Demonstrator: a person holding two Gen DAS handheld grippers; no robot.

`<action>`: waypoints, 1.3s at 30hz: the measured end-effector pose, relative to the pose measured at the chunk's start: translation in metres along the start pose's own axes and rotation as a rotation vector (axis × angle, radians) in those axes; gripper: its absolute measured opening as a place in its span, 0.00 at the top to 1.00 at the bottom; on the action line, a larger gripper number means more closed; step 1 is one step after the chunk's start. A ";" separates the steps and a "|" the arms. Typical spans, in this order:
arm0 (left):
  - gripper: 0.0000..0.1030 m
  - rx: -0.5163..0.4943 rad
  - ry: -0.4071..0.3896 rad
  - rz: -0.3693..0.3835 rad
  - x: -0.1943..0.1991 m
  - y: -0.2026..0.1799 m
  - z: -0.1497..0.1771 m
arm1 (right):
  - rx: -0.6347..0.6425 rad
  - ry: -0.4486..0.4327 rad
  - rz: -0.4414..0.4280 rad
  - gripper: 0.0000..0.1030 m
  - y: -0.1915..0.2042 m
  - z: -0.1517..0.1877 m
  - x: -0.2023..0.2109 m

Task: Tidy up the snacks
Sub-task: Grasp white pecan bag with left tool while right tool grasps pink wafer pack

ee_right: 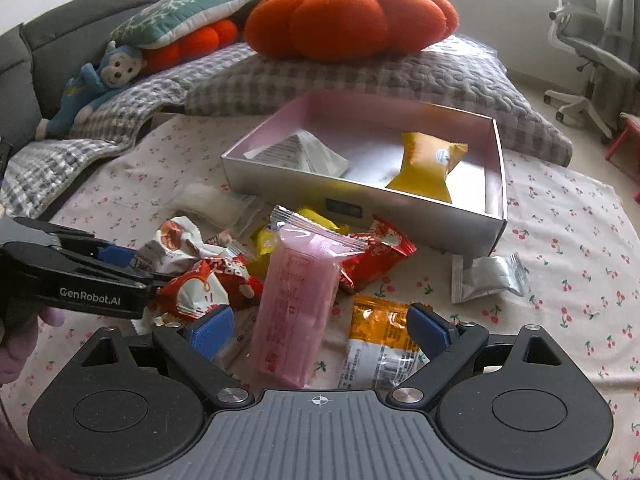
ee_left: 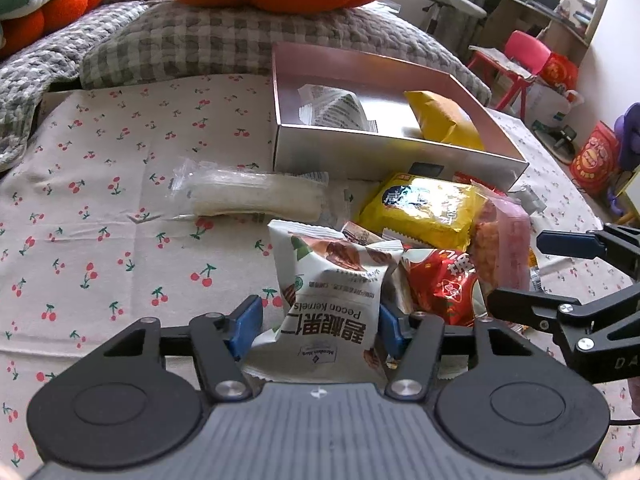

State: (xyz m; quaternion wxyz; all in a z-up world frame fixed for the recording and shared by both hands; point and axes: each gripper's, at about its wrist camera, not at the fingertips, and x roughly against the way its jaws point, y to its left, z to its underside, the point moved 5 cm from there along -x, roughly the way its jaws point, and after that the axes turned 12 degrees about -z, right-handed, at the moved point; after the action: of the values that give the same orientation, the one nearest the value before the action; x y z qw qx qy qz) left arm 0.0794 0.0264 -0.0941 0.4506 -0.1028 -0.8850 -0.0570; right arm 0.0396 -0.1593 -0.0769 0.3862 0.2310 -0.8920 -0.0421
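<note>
A silver box (ee_left: 384, 160) (ee_right: 352, 196) sits on the cherry-print cloth and holds a white packet (ee_left: 336, 110) (ee_right: 298, 152) and a yellow packet (ee_left: 444, 120) (ee_right: 428, 166). In front of it lies a pile of snacks. My left gripper (ee_left: 320, 328) is open around a white pecan kernel packet (ee_left: 332, 300), blue pads either side, the left pad apart from it. My right gripper (ee_right: 320, 330) is open around a pink packet (ee_right: 296, 304) that stands between its pads without touching. The right gripper also shows in the left wrist view (ee_left: 560, 276).
A clear rice-cake packet (ee_left: 252, 196), yellow packets (ee_left: 424, 208), red packets (ee_left: 444, 284) (ee_right: 212, 288), an orange packet (ee_right: 376, 340) and a silver packet (ee_right: 488, 276) lie on the cloth (ee_left: 100, 240). Checked cushions (ee_left: 240, 40) and an orange pumpkin pillow (ee_right: 352, 20) lie behind.
</note>
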 end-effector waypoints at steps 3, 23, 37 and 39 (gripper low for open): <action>0.47 -0.014 -0.007 -0.005 -0.001 -0.002 -0.001 | -0.007 0.009 0.005 0.10 -0.002 -0.001 -0.005; 0.58 -0.009 0.002 -0.045 -0.001 0.000 -0.003 | -0.052 0.027 -0.002 0.59 -0.008 -0.002 -0.012; 0.60 0.006 0.000 -0.056 0.004 0.000 -0.008 | -0.064 0.027 -0.017 0.70 -0.003 -0.006 -0.007; 0.60 0.006 -0.004 -0.053 0.006 0.000 -0.008 | -0.063 0.027 -0.013 0.70 -0.003 -0.007 -0.006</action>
State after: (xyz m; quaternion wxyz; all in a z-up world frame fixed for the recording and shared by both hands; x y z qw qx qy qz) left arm 0.0824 0.0251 -0.0842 0.4473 -0.0779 -0.8885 -0.0659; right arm 0.0488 -0.1584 -0.0766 0.4049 0.2253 -0.8835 -0.0694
